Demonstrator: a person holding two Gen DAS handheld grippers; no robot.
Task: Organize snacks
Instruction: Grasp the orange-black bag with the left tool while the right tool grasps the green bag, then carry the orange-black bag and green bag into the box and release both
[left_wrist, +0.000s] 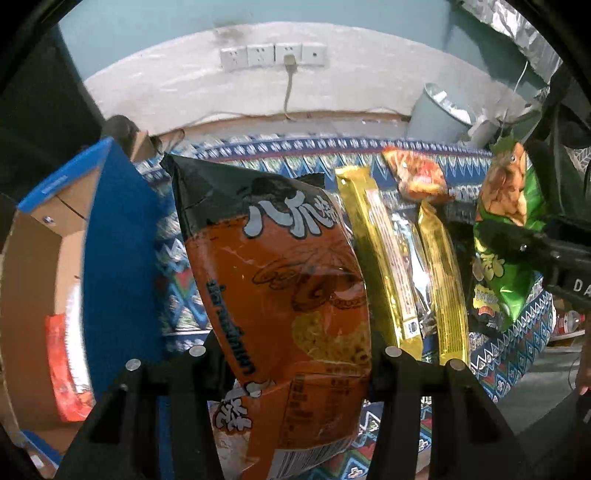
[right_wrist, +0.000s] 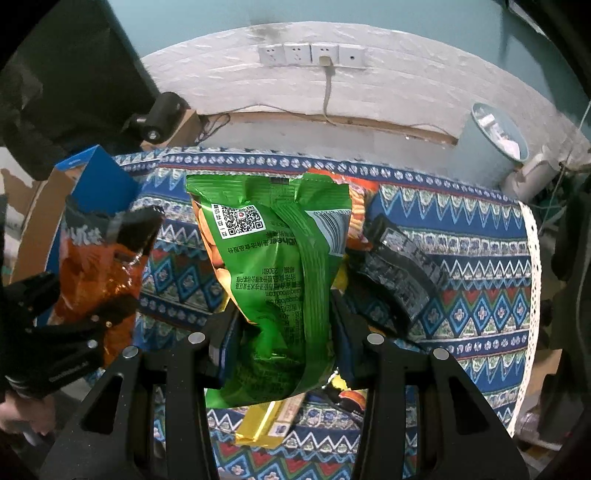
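Snack bags, one clamped in each gripper, above a patterned cloth.

Left wrist view: left gripper (left_wrist: 291, 354) is clenched on the orange snack bag (left_wrist: 280, 280), whose long axis runs from six to twelve o'clock; the open blue-edged cardboard box (left_wrist: 110, 236) sits at nine o'clock, nearest this hand, the likely drop spot. Right wrist view: right gripper (right_wrist: 284, 339), pointing steeply down, is grasping the green snack bag (right_wrist: 273, 266), lengthwise toward twelve o'clock; the box lies at ten o'clock, beyond the left hand.

Dim, even indoor light – glare streaks the foil packets (left_wrist: 402, 258); fisheye edges curve and darken, motion blur slight.
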